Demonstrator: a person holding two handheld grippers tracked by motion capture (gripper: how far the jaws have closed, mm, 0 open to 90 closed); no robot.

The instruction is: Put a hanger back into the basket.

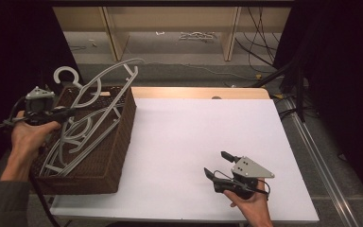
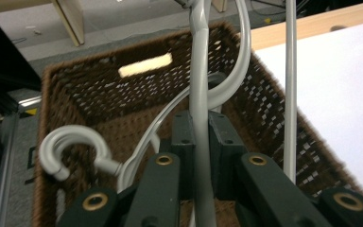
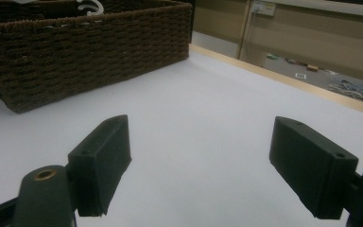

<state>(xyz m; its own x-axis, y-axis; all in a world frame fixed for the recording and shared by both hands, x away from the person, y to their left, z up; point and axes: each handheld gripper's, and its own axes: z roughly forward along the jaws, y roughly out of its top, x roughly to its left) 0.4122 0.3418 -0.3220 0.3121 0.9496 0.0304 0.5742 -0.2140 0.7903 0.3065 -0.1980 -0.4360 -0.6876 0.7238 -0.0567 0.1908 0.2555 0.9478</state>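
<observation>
Black jaws of the left gripper (image 2: 201, 142) are clenched on the bar of a grey plastic coat hanger (image 2: 199, 85), which runs straight up between the pads in the left gripper view. That hanger (image 1: 105, 82) is lifted partly out of a dark brown wicker basket (image 1: 123, 137) at the left edge of the table, its long axis slanting from the near left up toward the far right, its hook (image 1: 66, 74) at the far left above the basket's far rim. More grey hangers (image 1: 78, 142) lie tangled inside the basket below it, touching the lifted one, and the basket's woven walls and the slotted handle hole (image 2: 145, 65) in its far wall close in around them. At the near right, well apart from the basket, the right gripper (image 1: 217, 165) is held low over the tabletop in the person's right hand (image 1: 253, 205) with its jaws released and nothing between them. Underneath is a white tabletop (image 1: 189, 142) with a pale wooden strip (image 1: 198, 92) along its far edge. Beyond it are a grey floor, light wooden shelf legs (image 1: 229, 33), loose black cables (image 1: 260, 47) at the far right, and dark curtains on both sides.
</observation>
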